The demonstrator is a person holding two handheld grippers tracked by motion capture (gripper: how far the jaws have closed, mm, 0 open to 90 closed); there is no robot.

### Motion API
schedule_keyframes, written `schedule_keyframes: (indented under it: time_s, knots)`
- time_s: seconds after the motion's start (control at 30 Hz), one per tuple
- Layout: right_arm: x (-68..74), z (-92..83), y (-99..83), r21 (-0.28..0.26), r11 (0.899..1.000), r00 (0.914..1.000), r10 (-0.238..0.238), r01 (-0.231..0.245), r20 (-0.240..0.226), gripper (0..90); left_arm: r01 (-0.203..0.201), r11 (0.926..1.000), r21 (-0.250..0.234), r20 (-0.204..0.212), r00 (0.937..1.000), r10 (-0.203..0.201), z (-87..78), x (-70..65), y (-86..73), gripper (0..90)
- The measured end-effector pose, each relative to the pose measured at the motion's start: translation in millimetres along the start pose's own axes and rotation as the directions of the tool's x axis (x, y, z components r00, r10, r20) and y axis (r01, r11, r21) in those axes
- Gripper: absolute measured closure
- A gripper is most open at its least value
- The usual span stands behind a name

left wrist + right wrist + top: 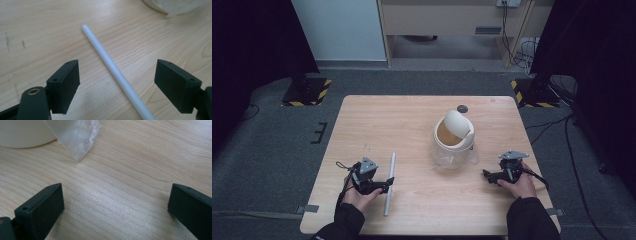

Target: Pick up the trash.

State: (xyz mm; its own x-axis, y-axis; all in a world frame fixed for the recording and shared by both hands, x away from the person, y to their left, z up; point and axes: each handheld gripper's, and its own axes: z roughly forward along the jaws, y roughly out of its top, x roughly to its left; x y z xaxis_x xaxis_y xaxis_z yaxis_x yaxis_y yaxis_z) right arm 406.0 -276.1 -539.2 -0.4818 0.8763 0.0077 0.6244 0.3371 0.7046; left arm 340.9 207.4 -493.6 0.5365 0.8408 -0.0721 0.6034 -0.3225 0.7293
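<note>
A light wooden surface (377, 120) stands on grey carpet. On it lie a white tube (389, 183) near the front left, a cream swing-lid bin (453, 137) lined with clear plastic right of centre, and a small dark disc (462, 108) near the far edge.

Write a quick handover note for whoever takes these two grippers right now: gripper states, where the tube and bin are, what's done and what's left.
Left gripper: open, jaws on either side of the white tube, not closed on it.
Right gripper: open, nothing between its jaws, over bare table beside the bin's clear plastic liner.
The tube lies flat near the table's front left. The small cream swing-lid bin stands right of centre, lid tilted.
Done: left gripper lined up on the tube.
Left: probably close on the tube and lift it; it may be meant for the bin.
</note>
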Motion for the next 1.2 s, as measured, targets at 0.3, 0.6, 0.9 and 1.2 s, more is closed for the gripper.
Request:
schedule_keyframes:
  time_s: [0.3, 0.6, 0.9, 1.2]
  knots:
    - [0.5, -0.4, -0.2, -0.002, 1.0, 1.0, 0.003, -0.003, 0.003, 1.4, 0.019, 0.9967, 0.078, 0.015, 0.9997, -0.02, 13.0, -0.9, -7.8, 24.6]
    - [1.1, -0.4, -0.3, -0.001, 1.0, 1.0, 0.006, -0.006, 0.004, 1.4, 0.007, 0.9863, 0.165, 0.0, 1.0, -0.007, 21.8, -5.3, -9.1, 37.5]
    - [1.7, -0.4, -0.2, -0.001, 1.0, 1.0, 0.006, -0.006, 0.005, 1.4, -0.011, 0.9842, 0.177, -0.026, 0.9995, 0.016, 21.7, -3.6, -8.2, 49.5]
    - [1.8, -0.5, -0.2, 0.0, 1.0, 1.0, 0.005, -0.005, 0.005, 1.4, 0.001, 0.9851, 0.172, -0.055, 0.9985, 0.008, 20.3, 1.1, -8.3, 66.1]
